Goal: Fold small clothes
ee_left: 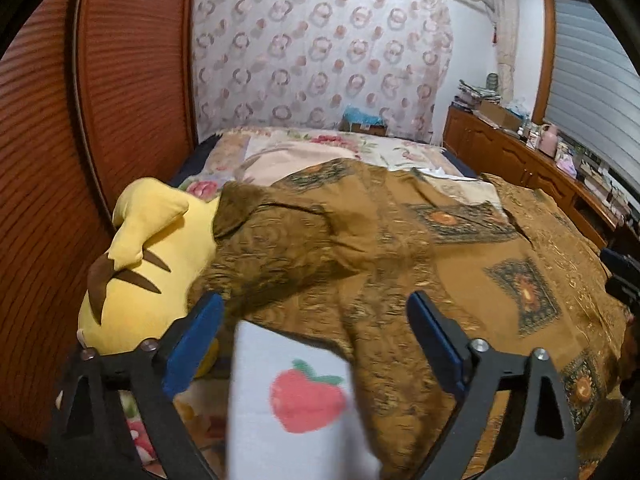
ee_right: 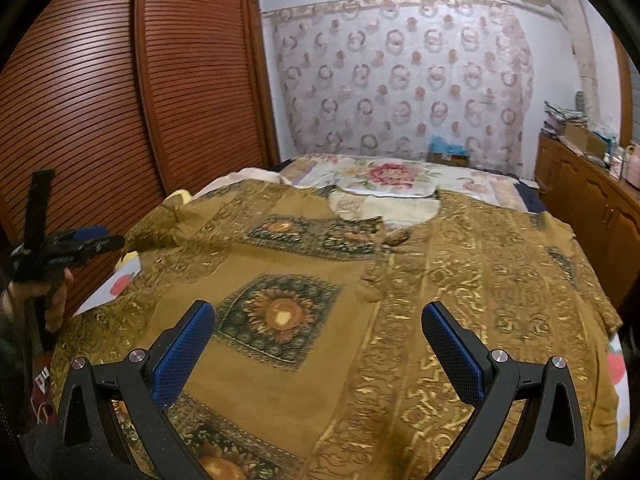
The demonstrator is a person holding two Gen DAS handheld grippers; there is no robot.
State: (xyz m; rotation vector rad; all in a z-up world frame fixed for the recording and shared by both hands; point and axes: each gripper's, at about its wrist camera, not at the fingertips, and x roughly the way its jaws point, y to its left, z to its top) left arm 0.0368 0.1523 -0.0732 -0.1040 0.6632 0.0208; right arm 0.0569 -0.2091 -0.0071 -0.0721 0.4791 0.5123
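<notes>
1. Both jaws spread wide, nothing pinched. Left gripper [ee_left: 316, 328] hangs over the shirt's left side, right gripper [ee_right: 320, 340] over its middle.
2. Landmark is the brown patterned shirt [ee_right: 320, 280], the task item. It lies spread flat on the bed [ee_right: 400, 176], collar at the far end, front placket running down its centre.
3. Beyond the shirt's collar: floral bedding and a curtain [ee_right: 400, 72] with ring print.
4. Left of the shirt: slatted wooden wardrobe doors [ee_right: 100, 100]. Right of it: low wooden cabinets [ee_right: 592, 208] with clutter on top.
5. Touching the shirt's left sleeve: yellow plush toy [ee_left: 148, 264]. The sleeve looks draped partly over it.
6. Under the shirt's near-left edge: white sheet with a strawberry print [ee_left: 308, 400].
7. Risks, as I judge them:
- Sleeve riding up on the plush means a fold from that side may come out crooked or drag the toy along.
- Fabric looks thin and loose, so a shallow pinch could take the top layer only, or catch the sheet underneath.
- Grippers well apart on one garment: uneven lift would skew the fold line.
8. Hard to make out:
- Shirt's near hem is cut off below both views.
- Right sleeve end runs off the bed edge, extent unclear.
- Motion blur in the left view smears the sheet edge and sleeve.
- Can't tell whether the placket is buttoned.
</notes>
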